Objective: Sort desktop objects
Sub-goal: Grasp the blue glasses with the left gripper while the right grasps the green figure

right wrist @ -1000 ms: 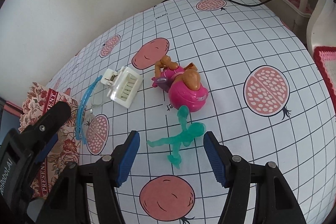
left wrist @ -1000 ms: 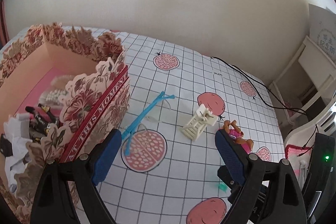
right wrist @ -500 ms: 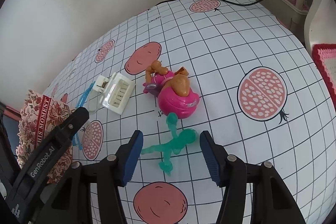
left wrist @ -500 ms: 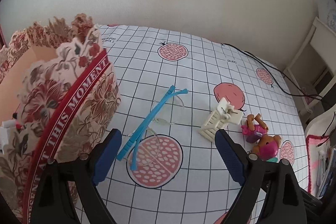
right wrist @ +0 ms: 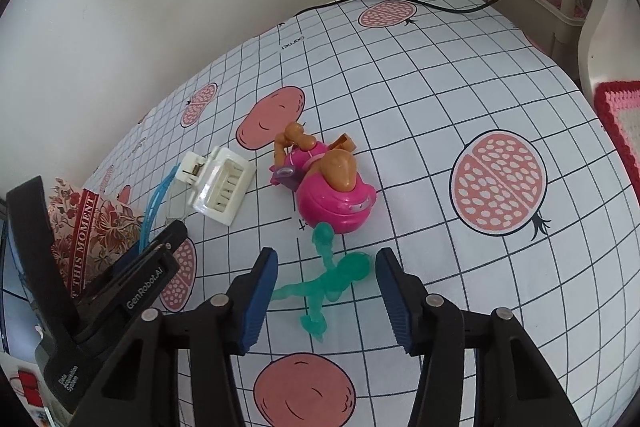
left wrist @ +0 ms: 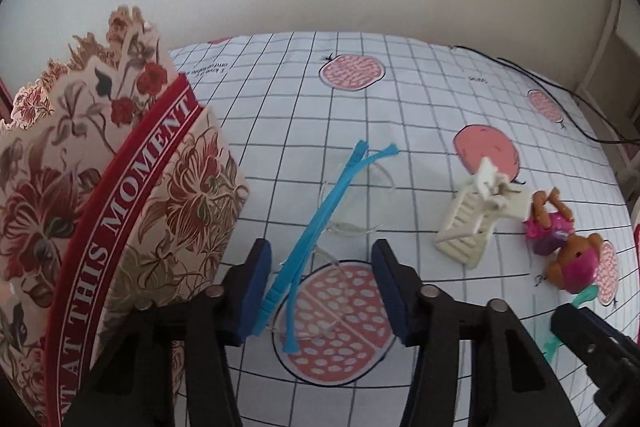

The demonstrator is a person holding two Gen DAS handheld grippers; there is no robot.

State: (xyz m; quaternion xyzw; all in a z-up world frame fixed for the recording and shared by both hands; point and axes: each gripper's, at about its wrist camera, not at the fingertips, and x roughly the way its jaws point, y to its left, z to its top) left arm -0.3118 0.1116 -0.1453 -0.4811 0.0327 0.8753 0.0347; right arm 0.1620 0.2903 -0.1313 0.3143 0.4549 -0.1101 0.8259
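Blue-armed clear glasses [left wrist: 320,215] lie folded on the checked tablecloth [left wrist: 400,115], right of a floral paper box [left wrist: 100,211]. My left gripper [left wrist: 320,291] hovers low over them, jaws closing, with the temple tips between the pads; the left pad is nearly on them, with no squeeze showing. In the right wrist view a translucent green figure [right wrist: 332,279] lies between the fingers of my right gripper [right wrist: 326,297], whose jaws are closing too, the pads close to it but not clearly pressing. A white toy chair [right wrist: 222,185] and a pink toy dog [right wrist: 332,187] lie beyond.
A black cable [right wrist: 460,7] runs across the far right of the cloth. A red-and-pink crochet mat [right wrist: 624,115] and white furniture [right wrist: 600,11] border the right edge. A wall stands behind the table. The left gripper's body [right wrist: 132,279] sits close at the right gripper's left.
My left gripper has dropped toward the glasses and its jaws have narrowed around the temple tips; the box's inside has left view. The right jaws have narrowed slightly around the green figure.
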